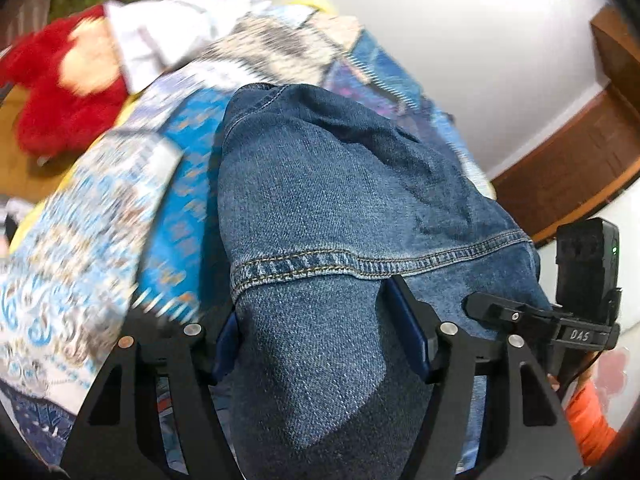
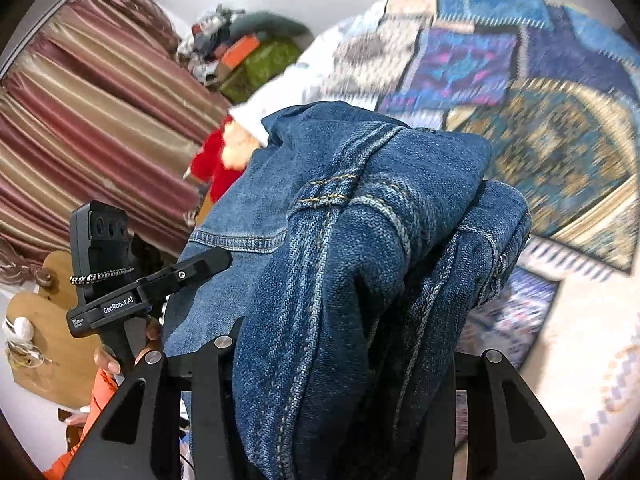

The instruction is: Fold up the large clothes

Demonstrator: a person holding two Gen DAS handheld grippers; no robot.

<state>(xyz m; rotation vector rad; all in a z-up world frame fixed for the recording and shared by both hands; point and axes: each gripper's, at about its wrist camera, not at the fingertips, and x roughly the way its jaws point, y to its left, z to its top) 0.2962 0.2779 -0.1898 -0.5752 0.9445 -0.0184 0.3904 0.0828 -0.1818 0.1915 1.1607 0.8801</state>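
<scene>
Both grippers hold the blue jeans (image 1: 320, 184) up above the bed (image 1: 80, 248). The left gripper (image 1: 320, 328) pinches one fold between its fingers (image 1: 404, 320). The right gripper (image 2: 340, 360) squeezes a thick bunch of them. A red plush toy (image 1: 60, 92) sits near the bed's far edge.

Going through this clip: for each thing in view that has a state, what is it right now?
Jeans: bunched, lifted, draped over both grippers.
Left gripper: jaws shut on denim.
Right gripper: jaws hidden under denim, gripping a thick fold.
Patterned bedspread: spread flat.
Red plush toy: lying on the bed's far side.
</scene>
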